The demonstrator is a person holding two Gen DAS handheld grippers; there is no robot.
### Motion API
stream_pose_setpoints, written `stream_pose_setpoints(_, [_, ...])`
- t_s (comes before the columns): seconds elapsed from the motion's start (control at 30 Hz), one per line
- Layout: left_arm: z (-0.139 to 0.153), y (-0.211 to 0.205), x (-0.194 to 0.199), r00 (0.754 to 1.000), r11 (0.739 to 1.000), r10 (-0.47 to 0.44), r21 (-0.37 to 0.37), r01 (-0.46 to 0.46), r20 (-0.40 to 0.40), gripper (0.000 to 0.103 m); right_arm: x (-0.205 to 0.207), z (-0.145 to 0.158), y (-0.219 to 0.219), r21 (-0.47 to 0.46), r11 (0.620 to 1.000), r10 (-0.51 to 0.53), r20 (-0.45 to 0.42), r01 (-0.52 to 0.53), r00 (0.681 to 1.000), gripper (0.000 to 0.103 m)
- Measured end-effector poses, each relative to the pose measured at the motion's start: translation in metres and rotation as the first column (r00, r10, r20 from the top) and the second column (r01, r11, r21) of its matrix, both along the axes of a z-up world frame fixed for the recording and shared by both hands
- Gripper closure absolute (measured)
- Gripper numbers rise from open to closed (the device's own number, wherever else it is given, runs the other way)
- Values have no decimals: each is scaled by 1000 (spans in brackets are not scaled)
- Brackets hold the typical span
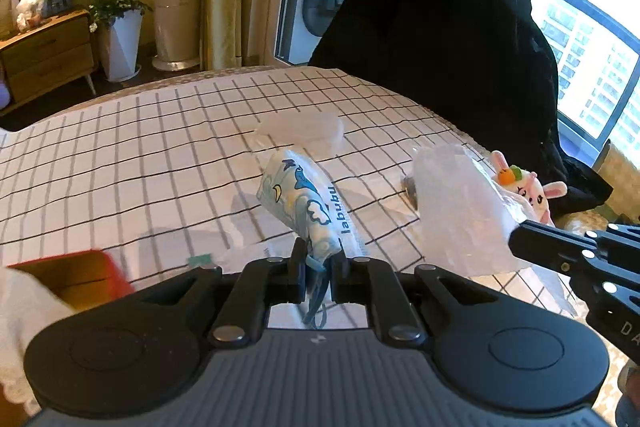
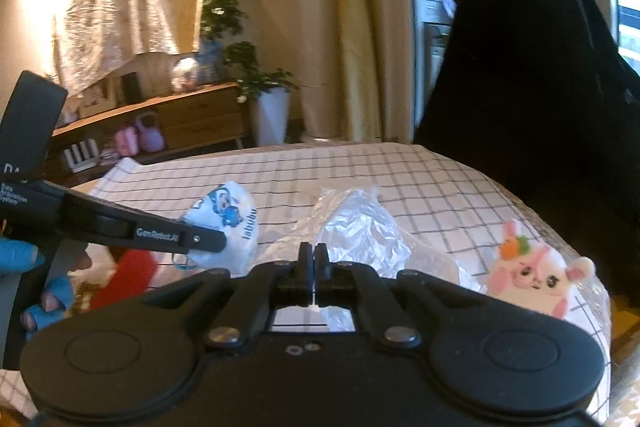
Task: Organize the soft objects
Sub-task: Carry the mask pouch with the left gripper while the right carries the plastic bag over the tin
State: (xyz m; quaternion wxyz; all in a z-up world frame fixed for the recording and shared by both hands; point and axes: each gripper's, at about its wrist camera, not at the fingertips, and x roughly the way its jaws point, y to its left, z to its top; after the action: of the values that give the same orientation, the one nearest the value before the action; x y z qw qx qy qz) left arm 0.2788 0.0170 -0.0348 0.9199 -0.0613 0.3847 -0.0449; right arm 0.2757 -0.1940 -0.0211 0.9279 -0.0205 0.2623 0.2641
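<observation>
Clamped between the pads of the left claw, a blue-printed cloth pouch is held above the checked bed. A clear plastic bag is pinched by the right claw, beside a pink plush bunny.

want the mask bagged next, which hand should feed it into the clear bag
Left: its gripper is shut on the printed mask, beside the clear bag that the right gripper pinches.
</observation>
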Motion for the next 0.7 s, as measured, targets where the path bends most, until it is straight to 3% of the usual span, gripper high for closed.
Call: stream_pose_setpoints(0.7, [27,114,-87,984,982,177,65,-176,-12,92,-31,20,117,2,967,255,18,-255,967,103])
